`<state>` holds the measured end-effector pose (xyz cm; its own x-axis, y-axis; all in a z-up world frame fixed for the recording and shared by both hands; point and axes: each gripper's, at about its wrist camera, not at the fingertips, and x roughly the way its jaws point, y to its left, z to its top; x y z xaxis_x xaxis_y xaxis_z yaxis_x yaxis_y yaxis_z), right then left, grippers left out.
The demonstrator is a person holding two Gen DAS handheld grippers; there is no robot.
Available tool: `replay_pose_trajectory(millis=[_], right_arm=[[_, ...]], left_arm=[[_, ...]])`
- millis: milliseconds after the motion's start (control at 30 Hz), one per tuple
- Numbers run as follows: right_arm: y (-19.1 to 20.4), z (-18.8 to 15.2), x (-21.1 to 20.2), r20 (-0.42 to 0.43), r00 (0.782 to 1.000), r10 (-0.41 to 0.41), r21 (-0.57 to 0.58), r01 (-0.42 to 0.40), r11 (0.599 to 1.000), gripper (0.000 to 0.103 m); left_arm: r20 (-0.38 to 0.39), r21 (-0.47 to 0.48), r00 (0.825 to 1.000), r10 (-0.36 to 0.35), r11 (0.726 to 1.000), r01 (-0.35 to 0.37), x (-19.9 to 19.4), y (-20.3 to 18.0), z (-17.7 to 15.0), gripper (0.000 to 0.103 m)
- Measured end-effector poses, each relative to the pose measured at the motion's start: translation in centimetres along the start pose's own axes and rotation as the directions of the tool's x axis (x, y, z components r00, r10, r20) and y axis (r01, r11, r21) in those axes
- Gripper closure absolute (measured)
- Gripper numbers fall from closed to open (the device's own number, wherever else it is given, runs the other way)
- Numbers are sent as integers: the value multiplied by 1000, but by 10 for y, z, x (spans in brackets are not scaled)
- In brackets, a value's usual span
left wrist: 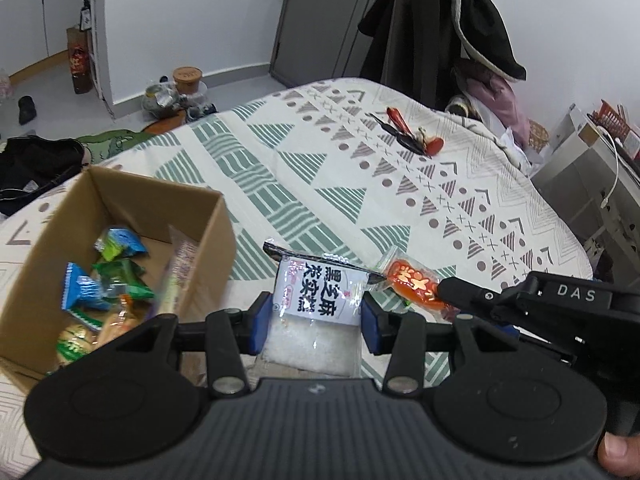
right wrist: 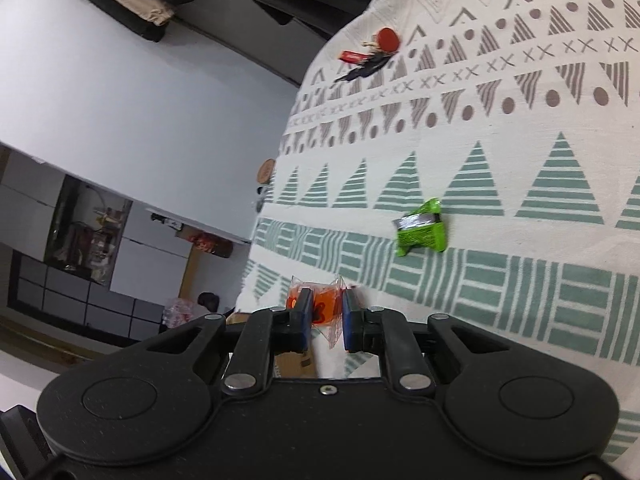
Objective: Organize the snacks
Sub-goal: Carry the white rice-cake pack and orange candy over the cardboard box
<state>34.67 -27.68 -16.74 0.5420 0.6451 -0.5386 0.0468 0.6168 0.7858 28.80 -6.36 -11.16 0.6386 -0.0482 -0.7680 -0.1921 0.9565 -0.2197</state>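
My left gripper (left wrist: 316, 320) is shut on a white snack packet with black characters (left wrist: 320, 296), held above the patterned tablecloth (left wrist: 320, 168). Left of it stands an open cardboard box (left wrist: 208, 240) holding several wrapped snacks (left wrist: 108, 280). My right gripper (right wrist: 327, 316) is shut on a small orange candy packet (right wrist: 323, 308); the left wrist view shows that same orange packet (left wrist: 412, 284) in the right gripper's black fingers (left wrist: 460, 294), just right of the white packet. A green snack wrapper (right wrist: 422, 228) lies alone on the cloth.
A bunch of keys with red tags (left wrist: 412, 136) lies far across the table. A chair draped with dark clothes (left wrist: 440, 32) stands behind it. Clutter and a bucket (left wrist: 186, 80) sit on the floor at the left. A thumb (left wrist: 616, 452) shows at the lower right.
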Motion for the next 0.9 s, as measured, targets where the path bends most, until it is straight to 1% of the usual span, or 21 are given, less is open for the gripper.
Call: replay_pose_trajectory(millis=[200, 433, 700, 900], right_arm=[[21, -8, -7, 6, 998, 55, -34, -55, 998, 89], [44, -21, -9, -1, 996, 86, -79, -86, 993, 89], [66, -37, -9, 4, 995, 98, -122, -96, 988, 89], [76, -45, -3, 11, 995, 99, -133, -97, 986, 89]], left_arm=[[35, -9, 999, 21, 1000, -21, -23, 12, 0, 58], [63, -34, 997, 43, 999, -41, -45, 33, 2, 59], [85, -67, 995, 50, 997, -44, -60, 59, 6, 59], [88, -95, 995, 51, 995, -43, -62, 80, 7, 59]])
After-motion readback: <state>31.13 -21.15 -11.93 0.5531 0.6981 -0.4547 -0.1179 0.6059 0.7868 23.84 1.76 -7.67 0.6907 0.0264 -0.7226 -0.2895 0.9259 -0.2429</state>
